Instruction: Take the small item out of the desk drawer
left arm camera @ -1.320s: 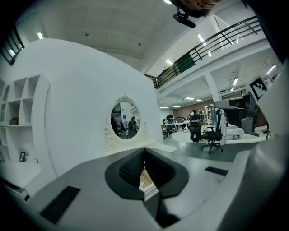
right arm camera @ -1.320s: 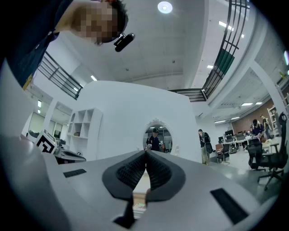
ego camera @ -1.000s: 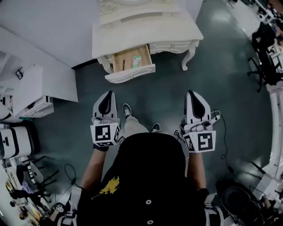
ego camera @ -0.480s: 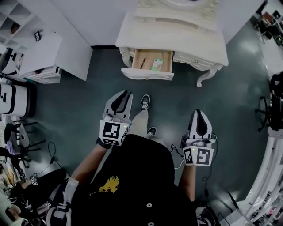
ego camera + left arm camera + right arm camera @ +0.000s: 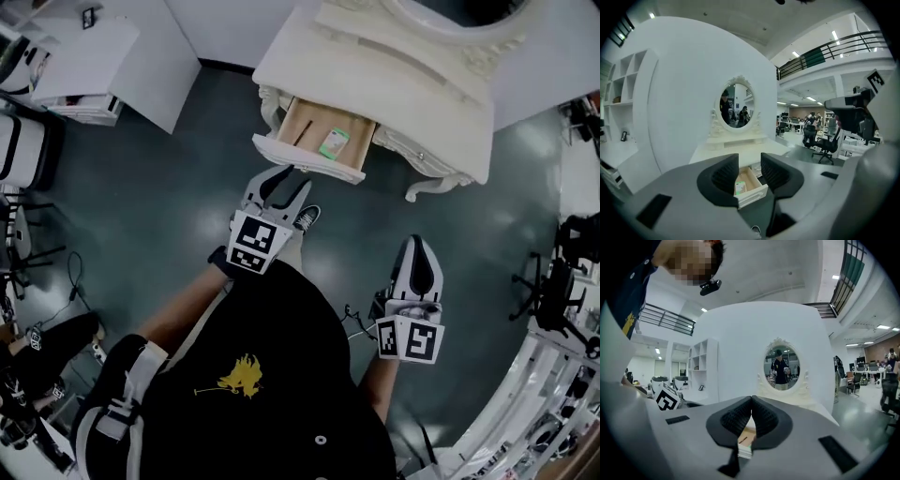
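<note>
The white dressing desk (image 5: 394,84) stands ahead with its wooden drawer (image 5: 314,141) pulled out. A small green and white item (image 5: 333,142) lies in the drawer, beside a dark thin stick. My left gripper (image 5: 284,186) hangs just short of the drawer front. Its jaws have just been opening and stand apart with nothing between them. Through their gap in the left gripper view (image 5: 750,176) I see the drawer (image 5: 751,187) and the item (image 5: 739,188) farther off. My right gripper (image 5: 415,242) hangs lower right over the floor, shut and empty, its tips touching (image 5: 751,401).
An oval mirror (image 5: 736,105) stands on the desk. A white shelf unit (image 5: 84,47) is at the upper left and an office chair (image 5: 562,272) at the right. The person's shoe (image 5: 307,217) is on the dark floor under the left gripper.
The person has stepped up to the desk. My left gripper has gone forward to the drawer and its jaws have parted. The right gripper stays shut and trails behind.
</note>
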`<state>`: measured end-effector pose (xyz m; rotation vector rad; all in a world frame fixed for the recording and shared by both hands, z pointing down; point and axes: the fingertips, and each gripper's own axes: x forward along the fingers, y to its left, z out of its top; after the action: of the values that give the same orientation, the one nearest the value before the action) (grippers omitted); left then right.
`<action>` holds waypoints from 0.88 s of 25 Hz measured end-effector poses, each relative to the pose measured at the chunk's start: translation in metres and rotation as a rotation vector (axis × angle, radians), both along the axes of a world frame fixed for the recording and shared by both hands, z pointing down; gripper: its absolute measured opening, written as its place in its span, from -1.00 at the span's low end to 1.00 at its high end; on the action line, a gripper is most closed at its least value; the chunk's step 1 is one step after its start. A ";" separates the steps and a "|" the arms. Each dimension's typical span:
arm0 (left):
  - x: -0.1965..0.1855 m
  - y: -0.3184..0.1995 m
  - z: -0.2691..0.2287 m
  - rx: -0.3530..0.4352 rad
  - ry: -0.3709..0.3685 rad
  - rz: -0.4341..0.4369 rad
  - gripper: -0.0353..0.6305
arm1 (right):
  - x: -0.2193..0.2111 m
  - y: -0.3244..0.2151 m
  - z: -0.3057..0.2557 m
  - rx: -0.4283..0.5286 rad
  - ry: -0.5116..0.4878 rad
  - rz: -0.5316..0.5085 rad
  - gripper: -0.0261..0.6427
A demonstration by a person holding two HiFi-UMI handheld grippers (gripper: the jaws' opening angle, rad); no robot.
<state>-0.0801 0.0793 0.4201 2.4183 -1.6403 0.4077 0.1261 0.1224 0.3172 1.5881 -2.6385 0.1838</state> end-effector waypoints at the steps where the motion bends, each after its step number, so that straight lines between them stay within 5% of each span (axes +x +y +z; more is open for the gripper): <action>1: -0.001 -0.009 0.002 -0.009 0.002 0.015 -0.41 | -0.006 -0.010 -0.002 -0.004 0.001 -0.007 -0.88; 10: 0.018 -0.138 0.093 -0.164 -0.087 0.090 -0.28 | -0.036 -0.148 0.035 -0.082 0.059 -0.108 -0.88; 14: 0.023 -0.197 0.164 -0.198 -0.202 0.156 -0.29 | -0.044 -0.200 0.070 -0.160 0.064 -0.106 -0.88; 22: 0.039 -0.264 0.304 -0.571 -0.282 0.321 -0.09 | -0.066 -0.256 0.120 -0.263 0.096 -0.129 -0.88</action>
<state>-0.0416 -0.1844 0.7244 2.2295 -1.0098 1.1374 0.0597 -0.1332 0.4369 1.3075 -2.5097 0.4167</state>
